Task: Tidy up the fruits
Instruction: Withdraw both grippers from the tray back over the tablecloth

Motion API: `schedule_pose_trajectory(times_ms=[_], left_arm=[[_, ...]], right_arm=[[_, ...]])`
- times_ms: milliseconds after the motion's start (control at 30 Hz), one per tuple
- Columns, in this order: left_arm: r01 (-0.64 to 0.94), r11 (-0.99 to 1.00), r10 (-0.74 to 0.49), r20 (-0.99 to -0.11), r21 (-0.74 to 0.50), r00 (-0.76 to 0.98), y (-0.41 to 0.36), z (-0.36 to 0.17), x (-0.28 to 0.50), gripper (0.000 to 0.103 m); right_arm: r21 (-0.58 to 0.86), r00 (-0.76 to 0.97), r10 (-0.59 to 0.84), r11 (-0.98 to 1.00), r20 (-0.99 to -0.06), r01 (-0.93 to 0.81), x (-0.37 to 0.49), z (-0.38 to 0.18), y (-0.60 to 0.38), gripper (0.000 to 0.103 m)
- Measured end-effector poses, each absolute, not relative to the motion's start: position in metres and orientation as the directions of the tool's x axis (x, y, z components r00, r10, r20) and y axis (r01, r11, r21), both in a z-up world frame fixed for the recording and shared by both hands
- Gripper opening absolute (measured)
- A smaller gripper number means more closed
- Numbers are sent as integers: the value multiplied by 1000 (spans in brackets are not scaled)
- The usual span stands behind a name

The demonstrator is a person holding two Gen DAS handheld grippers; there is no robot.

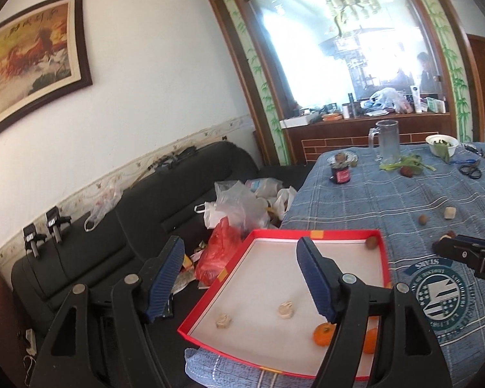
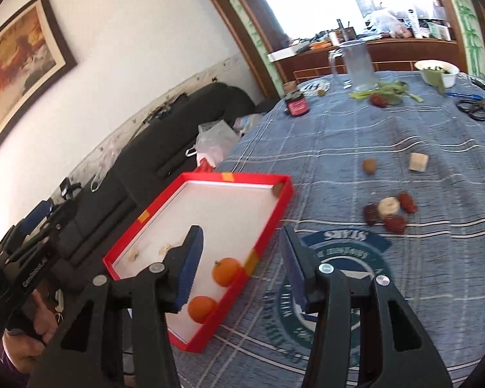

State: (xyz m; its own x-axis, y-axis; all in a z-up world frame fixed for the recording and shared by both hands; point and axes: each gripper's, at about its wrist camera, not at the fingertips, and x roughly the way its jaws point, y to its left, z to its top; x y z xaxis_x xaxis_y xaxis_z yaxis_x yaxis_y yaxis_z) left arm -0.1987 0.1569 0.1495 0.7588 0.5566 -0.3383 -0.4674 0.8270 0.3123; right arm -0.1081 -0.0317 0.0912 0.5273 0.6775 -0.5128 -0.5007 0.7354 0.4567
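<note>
Both blue-padded jaws of the right hand-held gripper [image 2: 239, 265] stand apart with nothing between them, above the near edge of the red tray [image 2: 276, 216]; the left hand-held gripper [image 1: 239, 278] is also open and empty, over the tray's left side. Inside the tray lie two small oranges [image 2: 227, 271], close together near the right wall, two pale crumbly pieces [image 1: 285, 309] on the white floor, and one brown round fruit [image 1: 370, 242] in the far corner. Outside it, on the blue checked tabletop [image 2: 339, 148], a cluster of red dates [image 2: 395, 223] around a pale round piece [image 2: 389, 207] waits just beyond the right gripper, and farther away lie a brown round fruit [image 2: 370, 165] and a pale cube [image 2: 418, 162]. I judge the dates light, small and a little soft, with wrinkled skin that should not slip; it seems best to take one across its narrow middle, with gentle closing. The oranges are probably firmer, but they can roll, so the pads should meet at the widest part.
</note>
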Motion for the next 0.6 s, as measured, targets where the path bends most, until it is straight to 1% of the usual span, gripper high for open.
schedule_pose_trajectory(times_ms=[333,467,600], left_arm=[[-416,834,533,-331,363,779,117,153,-181,72],[-393,834,525,-333,388,783,99,151,-170,72],[-352,838,506,-355,416,786,78,143,-151,73]], right_arm=[[449,584,641,767,-498,-458,-93,100,-80,51],[444,598,617,786,-512,-431,-75,100,-98,51],[440,604,573,817,-554,-372,-43,91,-117,51]])
